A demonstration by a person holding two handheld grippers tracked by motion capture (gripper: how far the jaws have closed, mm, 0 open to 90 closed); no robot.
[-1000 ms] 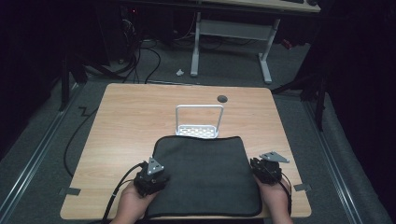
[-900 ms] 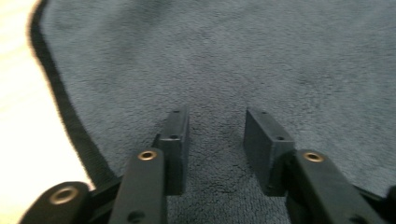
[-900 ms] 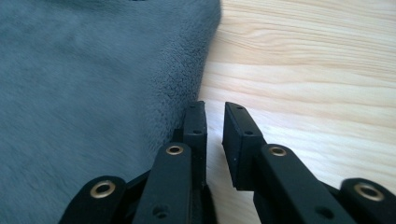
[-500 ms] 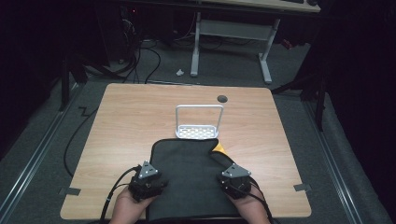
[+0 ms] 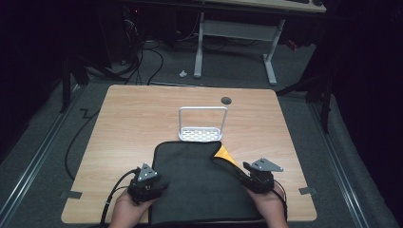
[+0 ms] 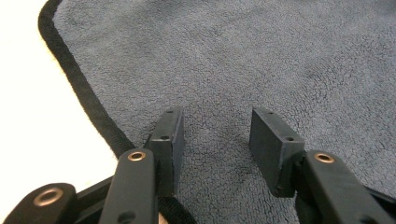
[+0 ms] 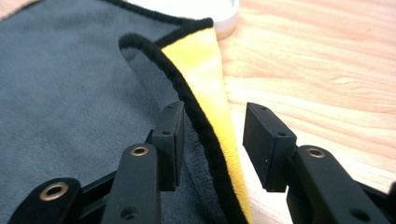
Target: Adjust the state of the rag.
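A dark grey cloth with a black hem lies on the wooden table, in front of the person. Its far right corner is turned over and shows a yellow underside. My left gripper is at the cloth's left edge. Its jaws have just been opening and stand open over the grey pile, pressing nothing. My right gripper is at the cloth's right edge. Its jaws have just been opening too. The folded black hem and yellow side run between the pads of my right gripper without being pressed.
A white wire rack with a perforated base stands just beyond the cloth's far edge; its rim lies close to the yellow corner. A round cable hole sits farther back. Bare wood lies right of the cloth.
The right gripper swung in over the cloth, then moved back to the right and opened. The cloth's far right corner now lies turned over, yellow side up. The left gripper stayed put.
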